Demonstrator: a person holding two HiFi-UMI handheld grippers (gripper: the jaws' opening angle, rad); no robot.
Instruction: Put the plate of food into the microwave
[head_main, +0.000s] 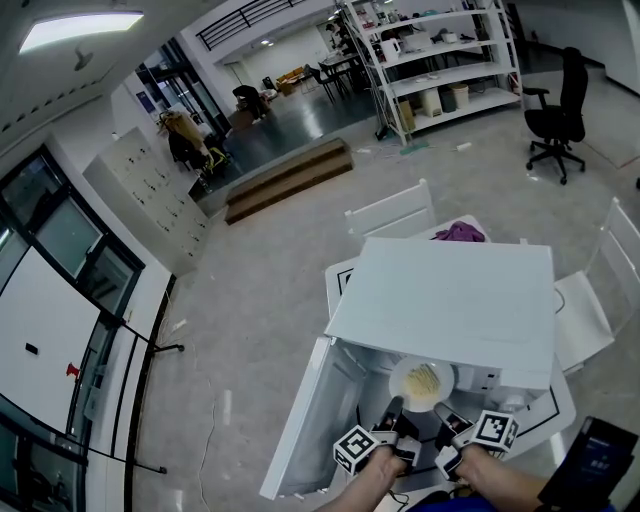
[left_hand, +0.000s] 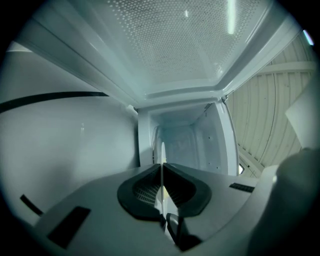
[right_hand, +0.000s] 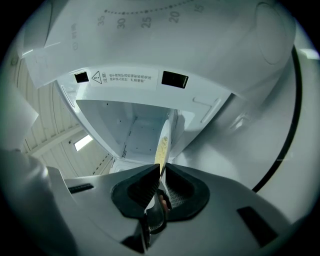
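1. The bench (head_main: 566, 392) carries the microwave (head_main: 455, 290), whose flat white top fills the middle of the head view.
2. Its door (head_main: 300, 425) hangs wide open on the left in the head view, so the mouth is free. The cavity (left_hand: 185, 142) looks bare as far back as the gripper views reach.
3. The plate (head_main: 422, 384) is at the mouth of the cavity, just under the front edge of the top, with its far part inside. I cannot tell whether its underside rests on the cavity floor.
4. The food (head_main: 425, 379), a pale yellow heap, lies in the middle of the plate, clear of the rim.
5. The left gripper (head_main: 397, 410) and right gripper (head_main: 447, 413) sit side by side at the near rim. Each has its jaws narrow and pinched on the thin plate edge, which shows as a sliver between the pads in both gripper views.
6. To do this step well:
   - Keep both grippers at one height so the plate rides level and the heap does not slide.
   - Feed it straight in, holding it apart from the door-side wall and the panel-side wall.
   - Set it down near the cavity's middle before easing either grip.
   - Open both jaws together, since a pinch on one side alone would likely tip the plate.
   - Draw back along the same line.
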